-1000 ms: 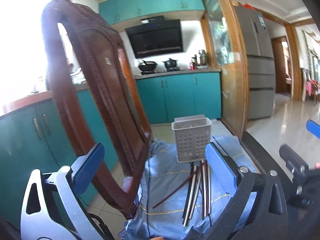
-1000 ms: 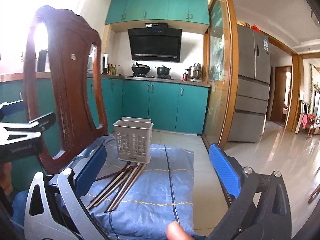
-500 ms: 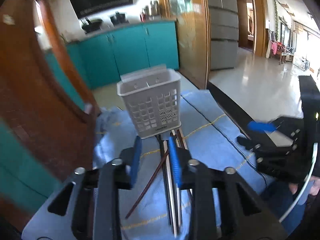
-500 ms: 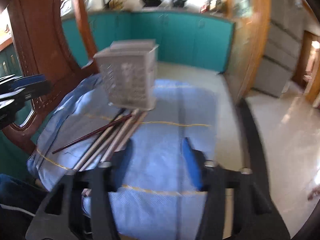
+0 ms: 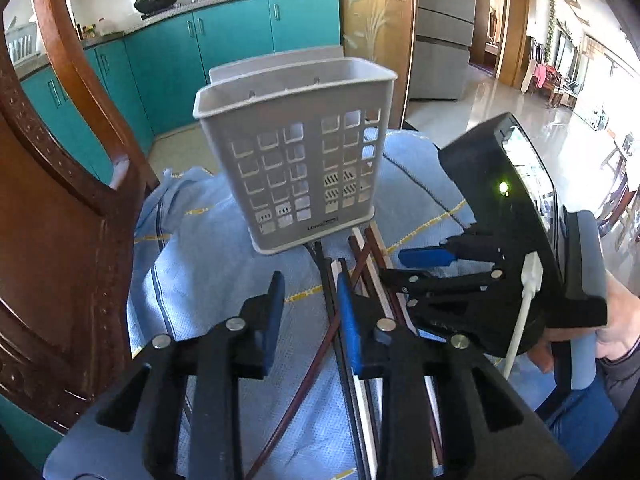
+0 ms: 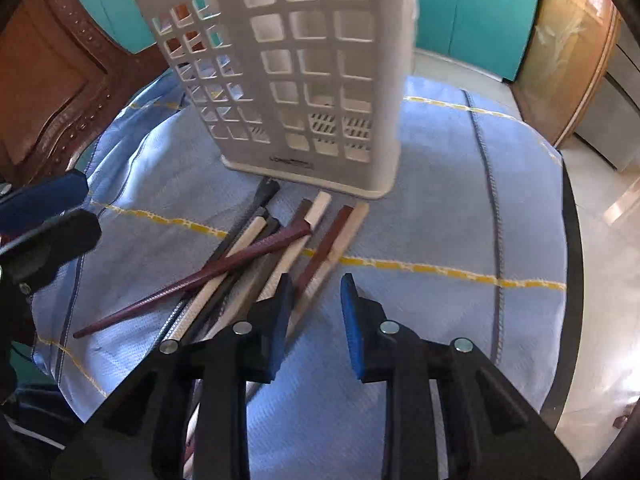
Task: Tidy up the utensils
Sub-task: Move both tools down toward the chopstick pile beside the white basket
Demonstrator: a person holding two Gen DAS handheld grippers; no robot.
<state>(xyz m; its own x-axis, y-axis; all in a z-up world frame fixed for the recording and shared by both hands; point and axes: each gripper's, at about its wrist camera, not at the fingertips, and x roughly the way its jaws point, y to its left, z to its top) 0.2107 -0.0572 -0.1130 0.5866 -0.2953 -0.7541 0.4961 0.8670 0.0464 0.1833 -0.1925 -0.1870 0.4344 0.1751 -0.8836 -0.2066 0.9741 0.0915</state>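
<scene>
While the grey holder [image 5: 296, 152] stands upright on the blue cloth [image 6: 460, 208], chopsticks [image 6: 256, 256] lie just before it. My left claw [image 5: 310, 312] and right claw [image 6: 316, 312] have just been narrowing, yet both grasp nothing.

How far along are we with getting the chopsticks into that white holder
Barely started. The white holder stands upright on the blue cloth and looks empty. All the chopsticks lie loose in a pile in front of it. The left gripper and right gripper have been closing partway above the pile, neither holding anything. Every chopstick is left to load.
</scene>
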